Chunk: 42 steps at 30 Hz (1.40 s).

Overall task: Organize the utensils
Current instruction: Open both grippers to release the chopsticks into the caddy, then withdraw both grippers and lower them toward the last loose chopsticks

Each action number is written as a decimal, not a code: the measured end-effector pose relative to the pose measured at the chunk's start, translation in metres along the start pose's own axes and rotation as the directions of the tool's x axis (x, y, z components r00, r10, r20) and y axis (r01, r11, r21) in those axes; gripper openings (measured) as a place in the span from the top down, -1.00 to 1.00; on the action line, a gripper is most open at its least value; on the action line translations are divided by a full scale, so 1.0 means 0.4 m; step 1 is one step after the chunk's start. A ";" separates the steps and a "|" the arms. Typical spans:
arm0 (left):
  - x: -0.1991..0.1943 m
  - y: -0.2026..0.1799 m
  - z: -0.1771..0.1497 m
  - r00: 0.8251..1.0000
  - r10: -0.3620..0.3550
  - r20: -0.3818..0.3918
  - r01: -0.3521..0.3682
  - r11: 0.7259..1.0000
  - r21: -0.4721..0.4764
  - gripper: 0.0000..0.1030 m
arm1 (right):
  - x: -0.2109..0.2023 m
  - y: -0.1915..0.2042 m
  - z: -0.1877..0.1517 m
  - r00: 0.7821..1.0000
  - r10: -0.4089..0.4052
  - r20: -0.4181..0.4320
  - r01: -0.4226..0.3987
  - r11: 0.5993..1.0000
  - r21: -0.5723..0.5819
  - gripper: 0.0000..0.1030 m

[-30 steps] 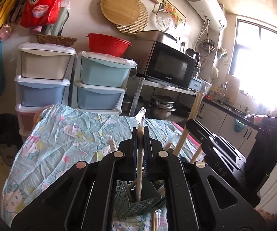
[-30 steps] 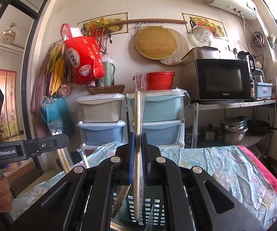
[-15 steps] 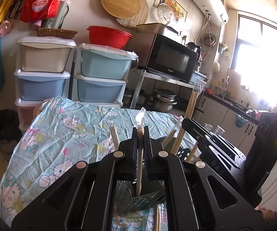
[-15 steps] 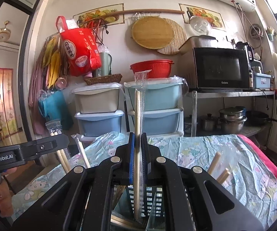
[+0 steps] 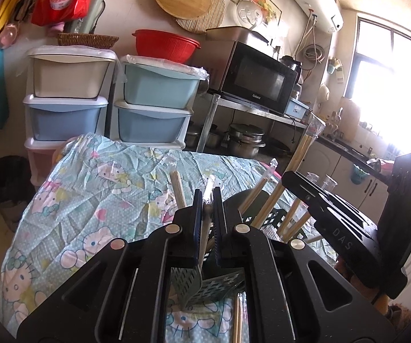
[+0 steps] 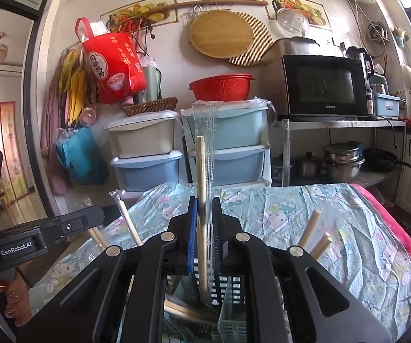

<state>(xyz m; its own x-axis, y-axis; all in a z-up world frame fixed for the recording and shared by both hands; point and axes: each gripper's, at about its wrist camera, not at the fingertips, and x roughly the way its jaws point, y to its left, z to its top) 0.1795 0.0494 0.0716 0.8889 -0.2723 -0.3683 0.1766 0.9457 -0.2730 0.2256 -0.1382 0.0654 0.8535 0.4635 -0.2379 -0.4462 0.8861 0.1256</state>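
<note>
I hold the left gripper clamped on one wrapped chopstick above the green holder. The jaws of my right gripper have just been opening; its wrapped chopstick pair stands loose between them, lower end in the dark basket. Several pairs already stand in the holders. One pair lies on the tablecloth, not yet sorted.

Wrapped chopsticks stand in a slotted holder on the table, drawers behind.
</note>
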 end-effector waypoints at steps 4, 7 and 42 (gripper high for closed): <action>-0.006 0.003 -0.003 1.000 0.004 -0.007 -0.004 1.000 -0.002 0.86 | -0.006 -0.004 -0.001 1.000 -0.004 -0.027 0.004 1.000 0.005 0.67; -0.011 0.006 -0.005 1.000 0.006 -0.012 -0.006 1.000 -0.007 0.78 | -0.013 -0.008 -0.001 0.999 -0.008 -0.039 0.008 1.000 0.011 0.56; -0.137 -0.049 -0.044 1.000 0.006 -0.012 -0.005 0.999 0.042 -0.70 | -0.226 -0.004 -0.031 0.992 0.003 -0.130 0.001 0.999 0.034 0.03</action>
<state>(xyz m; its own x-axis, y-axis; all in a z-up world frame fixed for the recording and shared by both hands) 0.1200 0.0427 0.0813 0.8850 -0.2687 -0.3802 0.1891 0.9537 -0.2338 0.1458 -0.1817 0.0749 0.8098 0.4626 -0.3607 -0.4357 0.8861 0.1582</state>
